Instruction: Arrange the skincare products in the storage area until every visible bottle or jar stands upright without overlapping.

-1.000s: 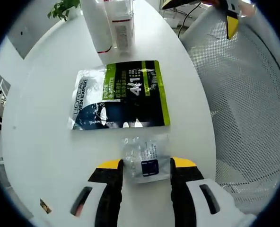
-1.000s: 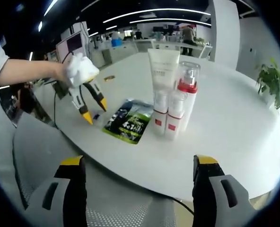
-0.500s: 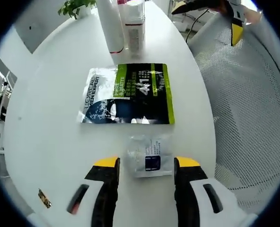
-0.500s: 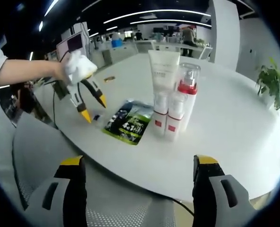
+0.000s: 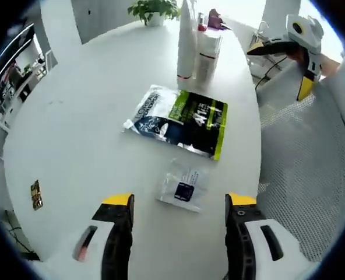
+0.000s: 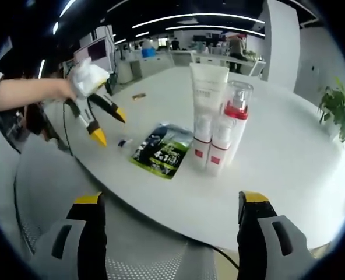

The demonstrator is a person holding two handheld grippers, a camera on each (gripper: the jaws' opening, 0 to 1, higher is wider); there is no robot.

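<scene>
Bottles stood upright in a tight cluster on the white round table, and everything else is placed from them. In the right gripper view the cluster was a tall white tube standing on its cap, a clear pump bottle with a red collar, and two smaller white bottles with red bases in front, touching or nearly so. They looked like rigid, smooth plastic, light and top-heavy; a nudge high up would likely tip one into its neighbours, so a hold low on the body, across its width, seemed safest.

Just beside the bottles, toward the table edge, lay a green and black sachet pack, flat. It looked soft, crinkly and slippery, best pinched at an edge or corner. Farther from the bottles, past the pack, lay a small clear sachet with a dark label, flat, thin and flimsy; only a pinch at its rim would lift it.

The left gripper hung above that small sachet with its jaws spread wide and holding nothing. The right gripper was held well back from the bottles, off the table edge over a mesh chair, jaws also spread apart and empty. A potted plant stood beyond the bottles.
</scene>
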